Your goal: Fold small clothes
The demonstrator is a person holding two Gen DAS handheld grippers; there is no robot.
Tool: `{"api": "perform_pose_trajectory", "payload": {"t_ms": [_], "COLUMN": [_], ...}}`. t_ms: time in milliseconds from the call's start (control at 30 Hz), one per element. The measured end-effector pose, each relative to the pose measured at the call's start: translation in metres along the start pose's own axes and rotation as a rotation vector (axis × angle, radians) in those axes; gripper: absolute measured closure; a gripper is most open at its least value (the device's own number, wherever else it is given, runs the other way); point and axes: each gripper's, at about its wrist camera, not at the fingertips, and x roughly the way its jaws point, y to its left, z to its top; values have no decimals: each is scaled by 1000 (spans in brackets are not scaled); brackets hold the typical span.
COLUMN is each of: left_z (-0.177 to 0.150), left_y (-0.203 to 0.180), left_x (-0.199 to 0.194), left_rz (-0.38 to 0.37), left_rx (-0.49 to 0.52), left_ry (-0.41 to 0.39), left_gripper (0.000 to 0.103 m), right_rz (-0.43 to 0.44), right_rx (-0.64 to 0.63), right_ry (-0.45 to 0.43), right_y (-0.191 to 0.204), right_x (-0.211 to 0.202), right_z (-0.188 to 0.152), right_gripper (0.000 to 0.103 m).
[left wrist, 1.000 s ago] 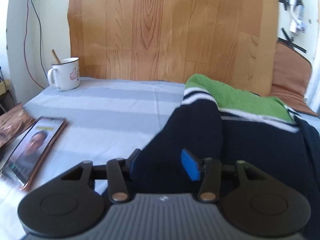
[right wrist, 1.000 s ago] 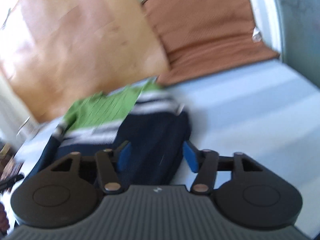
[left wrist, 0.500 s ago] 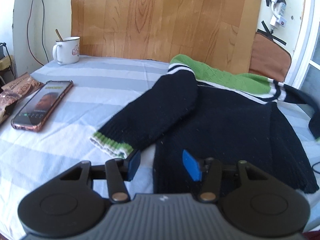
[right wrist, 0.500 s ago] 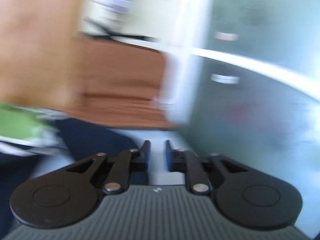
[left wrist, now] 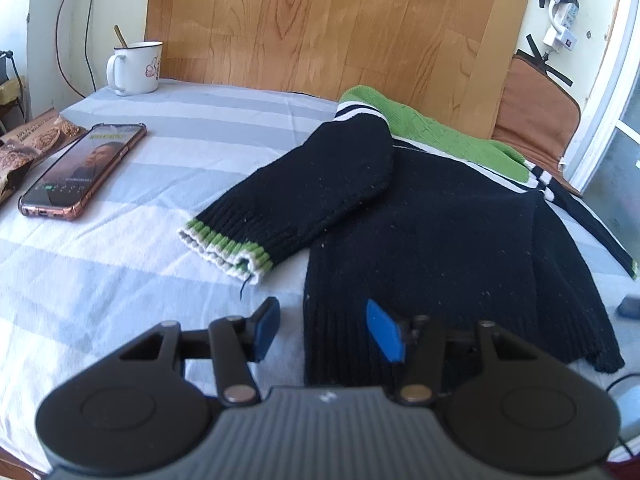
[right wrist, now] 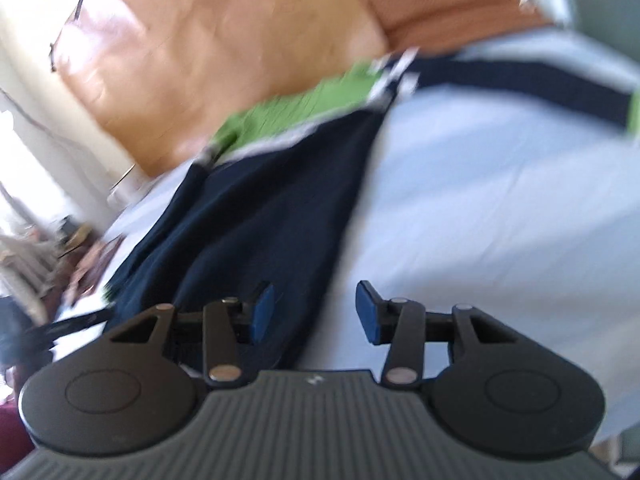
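Note:
A small dark navy sweater (left wrist: 432, 240) with a green yoke and white stripes lies flat on the striped sheet (left wrist: 120, 272). Its left sleeve (left wrist: 304, 200) is folded across, with the green and white cuff pointing left. My left gripper (left wrist: 324, 330) is open and empty, just above the sweater's bottom left hem corner. The right wrist view is blurred by motion. It shows the sweater (right wrist: 256, 216) from the right side, with the other sleeve (right wrist: 520, 80) stretched out to the right. My right gripper (right wrist: 310, 316) is open and empty at the sweater's right edge.
A phone (left wrist: 84, 168) in a copper case lies at the left, with a snack packet (left wrist: 28, 148) beside it. A white mug (left wrist: 136, 68) stands at the back left. A wooden board (left wrist: 340, 24) leans behind the bed, and a brown cushion (left wrist: 536, 112) sits at the back right.
My left gripper has pulled back from over the sleeve to the bottom hem. My right gripper closed half a second ago and has opened again while swinging fast.

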Motion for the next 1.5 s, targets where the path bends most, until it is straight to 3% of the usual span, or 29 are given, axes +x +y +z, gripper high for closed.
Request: {"api": "perform_pose_trajectory", "payload": {"t_ms": [67, 233, 300, 333, 467, 633, 733, 800, 867, 933, 1000, 1100, 1233, 1300, 1367, 1467, 1500], "left_z": [-1, -3, -3, -4, -1, 1, -8, -16, -16, -9, 0, 15, 25, 28, 35, 41, 39], "left_y": [1, -3, -4, -4, -1, -8, -19, -23, -19, -10, 3, 26, 55, 68, 73, 64, 60], "left_x": [-1, 1, 2, 1, -8, -34, -28, -16, -13, -23, -32, -29, -7, 6, 15, 27, 29], "left_rz": [-15, -24, -10, -11, -67, -203, -224, -175, -170, -177, -132, -63, -30, -64, -86, -81, -80], "left_rx": [-3, -6, -5, -11, -40, -6, 47, 82, 76, 65, 58, -26, -184, -258, -280, -247, -245], "left_ry": [2, 3, -4, -5, 0, -14, 39, 76, 79, 41, -18, -42, -14, 9, -11, -14, -23], "left_gripper": [57, 77, 89, 90, 92, 93, 92, 92, 90, 86, 67, 64, 54, 54, 56, 90, 90], "right_rz": [10, 54, 26, -4, -90, -194, -249, -257, -292, -315, -330, -301, -192, -134, -83, -25, -19], "right_rx": [-5, -14, -61, -77, -138, -206, -242, -234, -239, -232, -223, -232, -340, -382, -406, -396, -386], "right_ry": [33, 35, 38, 45, -20, -110, -39, 55, 120, 82, 6, -69, -53, -20, 9, 38, 45], "right_y": [5, 22, 27, 29, 29, 22, 12, 4, -3, -5, -6, 7, 43, 61, 80, 107, 115], "right_x": [5, 16, 18, 20, 11, -49, -55, -38, -22, -26, -37, -41, -14, 7, 34, 81, 100], "right_z": [-5, -14, -12, -12, 0, 19, 13, 5, -2, 5, 20, 47, 67, 74, 84, 102, 110], "right_gripper": [54, 54, 71, 92, 93, 95, 95, 94, 85, 70, 68, 67, 64, 60, 59, 59, 58]}}
